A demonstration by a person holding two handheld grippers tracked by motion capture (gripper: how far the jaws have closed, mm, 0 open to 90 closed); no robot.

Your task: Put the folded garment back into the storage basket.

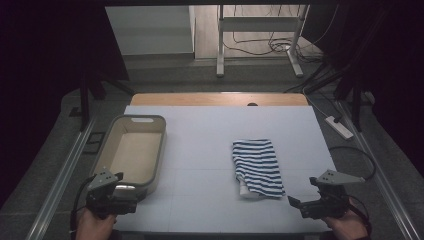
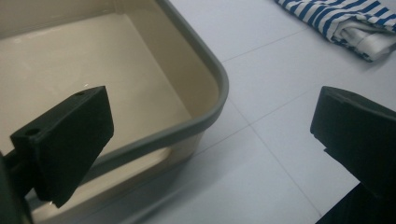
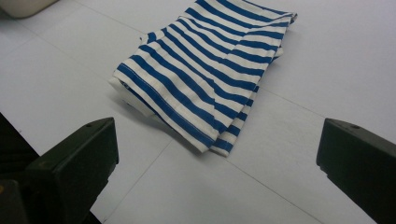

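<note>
- On the left side of the white table sits a tub. It is cream inside and has a grey rim. There is a handle hole at its far end.
- The tub looks bare inside. In the left gripper view, its near corner curves round just past the jaws.
- The left gripper is at the near left corner of the table. A hand holds it from below.
- This gripper sits just by the near end of the tub. Its jaws are wide apart and hold nothing. In its own view, one jaw hangs over the tub and the other hangs over the table.
- In the middle of the table, a bit to the right, lies a folded cloth. It has blue and white stripes.
- The cloth lies flat on the table. It is well apart from the tub.
- In the right gripper view, the cloth is folded in layers. A plain white bit peeks out at its near left edge.
- The right gripper is at the near right corner of the table. Another hand holds it.
- Its jaws are wide apart too, with nothing between them. It points at the cloth and is near the cloth's front corner, but it does not touch it.
- A black cable curls by the right edge of the table.
</note>
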